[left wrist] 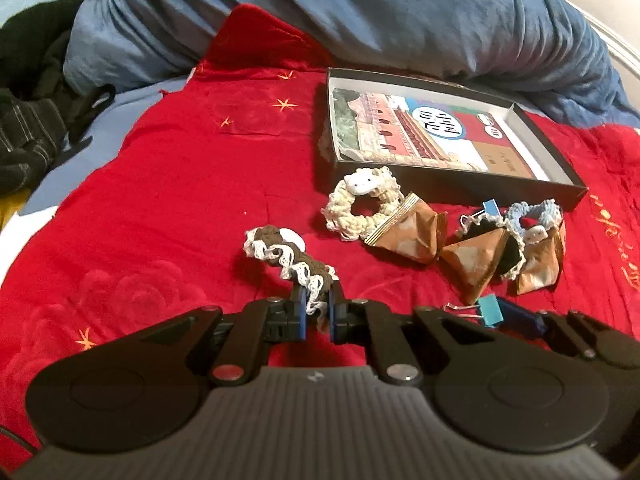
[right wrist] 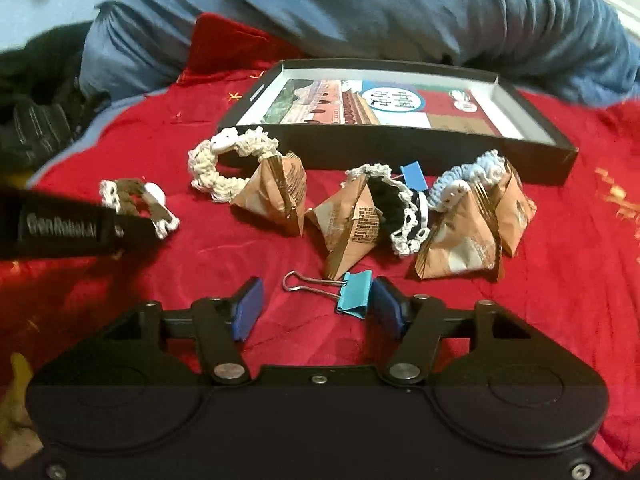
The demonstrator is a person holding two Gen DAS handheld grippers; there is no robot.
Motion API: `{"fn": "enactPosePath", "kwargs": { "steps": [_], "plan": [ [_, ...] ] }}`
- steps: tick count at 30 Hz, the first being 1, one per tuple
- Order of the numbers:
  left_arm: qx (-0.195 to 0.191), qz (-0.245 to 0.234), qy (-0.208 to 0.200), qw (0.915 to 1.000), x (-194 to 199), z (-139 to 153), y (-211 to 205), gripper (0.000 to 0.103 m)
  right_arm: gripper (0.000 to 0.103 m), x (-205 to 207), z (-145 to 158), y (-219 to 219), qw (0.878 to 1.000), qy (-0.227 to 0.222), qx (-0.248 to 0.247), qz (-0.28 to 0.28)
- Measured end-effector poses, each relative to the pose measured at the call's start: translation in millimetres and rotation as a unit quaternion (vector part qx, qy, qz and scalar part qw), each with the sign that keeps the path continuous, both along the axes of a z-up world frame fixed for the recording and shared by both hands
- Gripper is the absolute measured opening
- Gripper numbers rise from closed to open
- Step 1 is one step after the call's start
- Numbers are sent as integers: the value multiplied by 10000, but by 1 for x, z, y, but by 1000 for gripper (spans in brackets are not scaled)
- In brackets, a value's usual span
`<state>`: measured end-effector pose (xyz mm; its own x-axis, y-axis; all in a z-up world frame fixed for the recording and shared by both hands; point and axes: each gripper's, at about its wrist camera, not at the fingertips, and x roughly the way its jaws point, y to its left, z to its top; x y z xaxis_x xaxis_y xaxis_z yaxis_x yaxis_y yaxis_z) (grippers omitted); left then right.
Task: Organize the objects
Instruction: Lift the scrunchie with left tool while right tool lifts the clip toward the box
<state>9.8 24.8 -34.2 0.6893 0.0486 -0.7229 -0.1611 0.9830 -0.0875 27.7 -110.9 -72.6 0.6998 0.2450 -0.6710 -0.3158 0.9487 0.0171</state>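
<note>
A black box (right wrist: 400, 148) lies open on the red cloth (left wrist: 160, 200), holding only a printed card (right wrist: 360, 108) flat on its floor. Before it stand brown packets (right wrist: 276, 196) tangled with a cream scrunchie (right wrist: 216, 168). The left gripper (left wrist: 317, 312) clamps the brown scrunchie (left wrist: 288, 260), stretched away leftward. The right gripper (right wrist: 316, 308) gapes around a teal clip (right wrist: 354, 294), its wire handle pointing left.

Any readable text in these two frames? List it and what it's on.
"GenRobot.AI": on the left gripper, seen in the right wrist view.
Print on the brown packets: too small to read.
Characters on the card in the box: blurred.
Gold embroidery on the red blanket: unreadable.
</note>
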Motion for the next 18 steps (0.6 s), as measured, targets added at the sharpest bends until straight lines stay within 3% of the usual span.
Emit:
{"fn": "enactPosePath", "kwargs": {
  "steps": [1, 10, 18],
  "plan": [
    [-12, -26, 9, 10000, 0, -1, -1, 13, 46, 0, -1, 0, 10000, -31, 6, -61],
    [-83, -214, -1, 9997, -1, 0, -6, 13, 46, -7, 7, 1, 9999, -55, -17, -137],
    [-127, -308, -130, 9994, -3, 8, -11, 13, 46, -18, 38, -15, 9988, -22, 405, -285]
  ]
}}
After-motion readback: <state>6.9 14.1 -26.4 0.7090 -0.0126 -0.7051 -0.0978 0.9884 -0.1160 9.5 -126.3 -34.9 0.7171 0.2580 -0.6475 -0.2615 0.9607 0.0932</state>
